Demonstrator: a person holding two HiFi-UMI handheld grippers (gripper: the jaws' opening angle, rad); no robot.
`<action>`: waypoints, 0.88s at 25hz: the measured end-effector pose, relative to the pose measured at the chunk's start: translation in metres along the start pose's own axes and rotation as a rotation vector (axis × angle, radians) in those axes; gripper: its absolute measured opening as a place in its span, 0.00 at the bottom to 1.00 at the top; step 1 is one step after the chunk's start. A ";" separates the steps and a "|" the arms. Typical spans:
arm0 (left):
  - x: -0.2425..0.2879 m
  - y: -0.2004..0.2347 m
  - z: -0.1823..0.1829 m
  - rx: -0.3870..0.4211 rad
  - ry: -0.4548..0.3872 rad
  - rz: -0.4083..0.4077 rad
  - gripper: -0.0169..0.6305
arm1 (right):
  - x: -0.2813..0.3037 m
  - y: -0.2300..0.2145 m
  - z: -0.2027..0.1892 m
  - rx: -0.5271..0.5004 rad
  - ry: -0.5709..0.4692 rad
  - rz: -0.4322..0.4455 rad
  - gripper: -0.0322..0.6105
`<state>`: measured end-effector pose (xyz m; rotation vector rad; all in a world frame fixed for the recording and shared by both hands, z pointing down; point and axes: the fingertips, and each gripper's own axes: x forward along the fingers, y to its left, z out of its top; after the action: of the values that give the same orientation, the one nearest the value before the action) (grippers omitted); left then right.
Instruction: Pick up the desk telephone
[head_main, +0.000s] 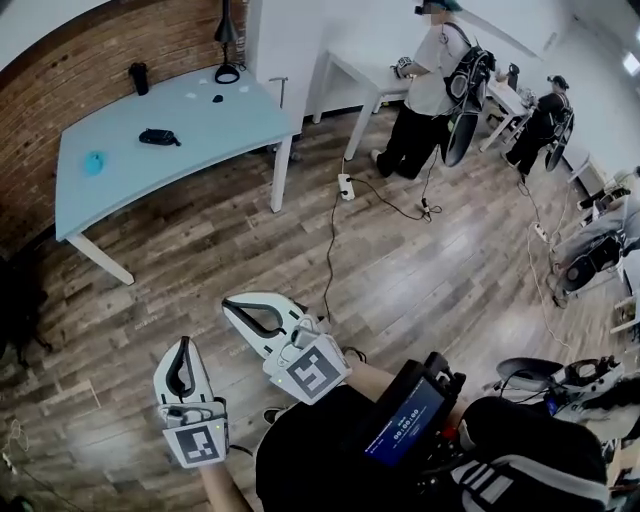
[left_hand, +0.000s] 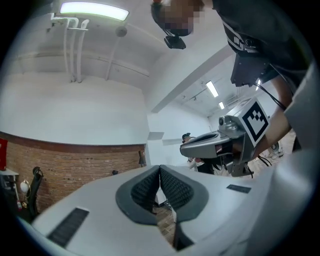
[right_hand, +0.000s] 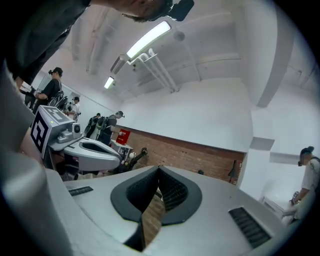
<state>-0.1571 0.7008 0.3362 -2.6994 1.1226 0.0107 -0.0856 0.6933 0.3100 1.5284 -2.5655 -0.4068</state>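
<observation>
The person is standing on a wooden floor (head_main: 430, 280) and holding both grippers low in front of the body, well apart from the pale blue table (head_main: 210, 140) at the far left. The left gripper (head_main: 183, 343) is pointing level with its jaws pressed together; its own view is showing the dark ribbed pads meeting at the tips with nothing between them. The right gripper (head_main: 232, 305) is sitting just beside it, a little further forward and angled towards the table, and its jaws are likewise closed on nothing, the pads touching at the front. A flat black object with a short cord, which is looking like the telephone (head_main: 160, 137) though it is too small to be sure, is lying near the middle of the table, untouched by either gripper. A small blue thing (head_main: 93, 162) is lying towards the table's left end, a dark cup (head_main: 139, 78) is standing at the back near the brick wall (head_main: 120, 45), and a black lamp (head_main: 228, 45) is standing at the far corner. A power strip (head_main: 346, 186) is lying on the floor beside the table leg. Further back, a person (head_main: 430, 90) is standing at a white desk (head_main: 355, 70).
</observation>
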 end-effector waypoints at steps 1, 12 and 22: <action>0.008 0.003 0.001 0.004 -0.001 -0.001 0.04 | 0.005 -0.006 0.000 0.002 -0.013 -0.005 0.10; 0.095 0.006 -0.021 0.067 0.088 0.018 0.03 | 0.034 -0.076 -0.061 0.184 -0.012 -0.036 0.10; 0.163 -0.021 -0.060 0.030 0.292 0.037 0.04 | 0.041 -0.144 -0.099 0.286 0.032 -0.026 0.10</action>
<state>-0.0312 0.5893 0.3840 -2.7140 1.2379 -0.4027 0.0401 0.5758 0.3617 1.6408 -2.6722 -0.0155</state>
